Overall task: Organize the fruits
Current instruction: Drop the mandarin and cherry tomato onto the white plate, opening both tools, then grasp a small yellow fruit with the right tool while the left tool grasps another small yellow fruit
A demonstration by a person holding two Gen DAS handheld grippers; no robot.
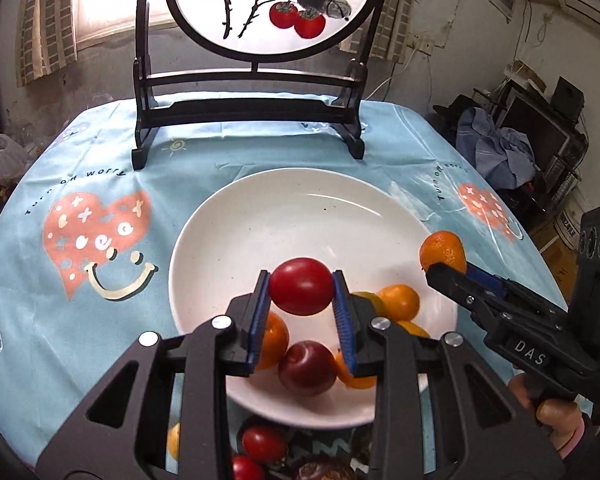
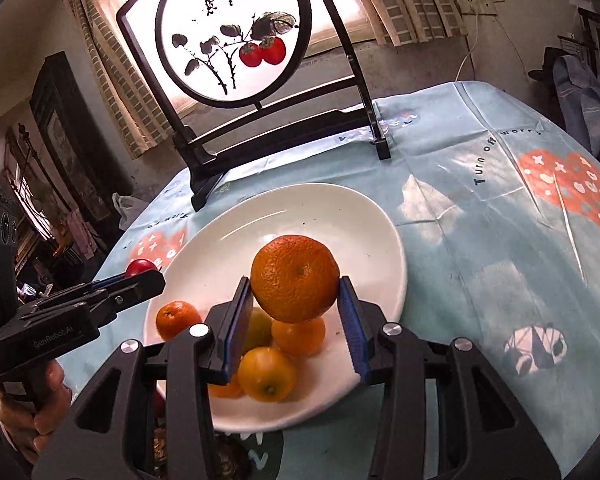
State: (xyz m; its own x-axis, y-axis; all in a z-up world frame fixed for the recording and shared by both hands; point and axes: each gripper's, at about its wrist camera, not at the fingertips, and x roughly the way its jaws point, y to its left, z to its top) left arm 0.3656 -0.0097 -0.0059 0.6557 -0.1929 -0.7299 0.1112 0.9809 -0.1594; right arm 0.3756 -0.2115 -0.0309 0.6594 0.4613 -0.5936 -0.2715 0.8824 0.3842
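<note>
My left gripper (image 1: 301,292) is shut on a red plum (image 1: 301,286) and holds it above the near part of a white plate (image 1: 292,216). My right gripper (image 2: 296,286) is shut on an orange mandarin (image 2: 295,278) above the same plate (image 2: 340,220). In the left wrist view the right gripper (image 1: 446,266) shows at the plate's right rim with the mandarin (image 1: 442,249). In the right wrist view the left gripper (image 2: 144,276) shows at the left with the plum (image 2: 140,267). On the plate lie several mandarins (image 2: 266,374) and another dark red plum (image 1: 307,368).
A dark wooden stand with a round painted screen (image 1: 256,4) stands at the table's far side. A blue printed cloth (image 1: 100,184) covers the table. More red fruits (image 1: 264,444) and a yellow one (image 1: 174,440) lie below the plate's near edge.
</note>
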